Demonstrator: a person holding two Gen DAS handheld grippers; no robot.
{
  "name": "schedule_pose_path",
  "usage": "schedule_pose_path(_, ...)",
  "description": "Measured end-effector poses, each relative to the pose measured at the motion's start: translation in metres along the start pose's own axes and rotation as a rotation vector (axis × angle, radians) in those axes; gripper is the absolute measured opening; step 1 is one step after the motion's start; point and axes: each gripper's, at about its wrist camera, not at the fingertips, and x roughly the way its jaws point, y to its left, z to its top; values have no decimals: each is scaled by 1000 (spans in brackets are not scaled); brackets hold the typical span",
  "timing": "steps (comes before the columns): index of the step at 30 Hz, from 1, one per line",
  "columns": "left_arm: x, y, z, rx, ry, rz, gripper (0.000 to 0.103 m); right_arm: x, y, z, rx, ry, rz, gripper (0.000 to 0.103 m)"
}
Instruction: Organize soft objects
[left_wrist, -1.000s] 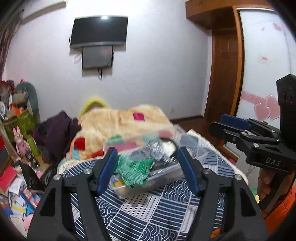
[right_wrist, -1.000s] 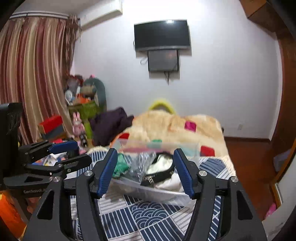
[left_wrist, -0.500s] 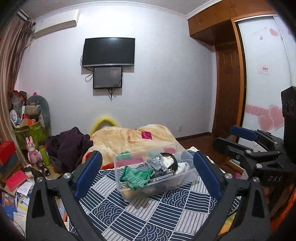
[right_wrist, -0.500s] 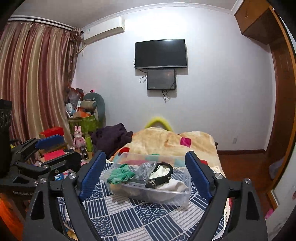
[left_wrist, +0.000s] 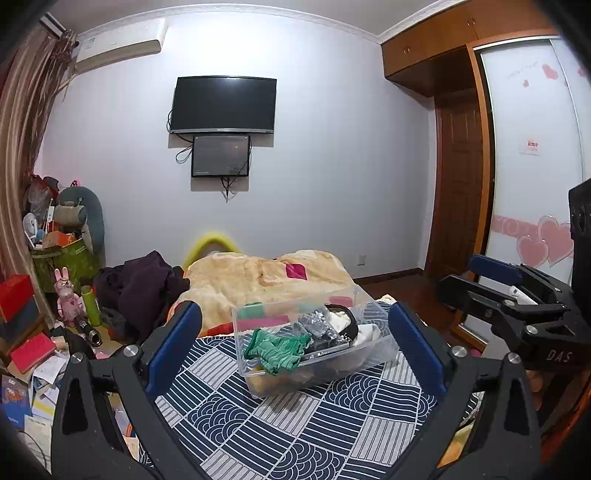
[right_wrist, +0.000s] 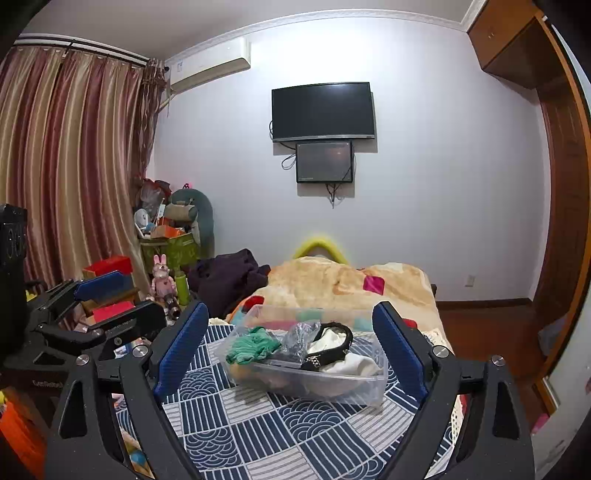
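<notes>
Tongs, left (left_wrist: 295, 350) | spread wide, level, facing bin (left_wrist: 314, 347), apart

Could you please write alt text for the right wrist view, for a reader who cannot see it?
A clear plastic bin of soft items, a green cloth on top, sits on a navy patterned bedspread, framed by the open right gripper. The left gripper is at left.
</notes>
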Motion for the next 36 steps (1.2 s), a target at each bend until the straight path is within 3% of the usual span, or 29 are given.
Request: schedule_pose_path(36, -2, -3, -2, 24, -16, 19, 103, -16, -2, -3, 18, -18, 1, 96)
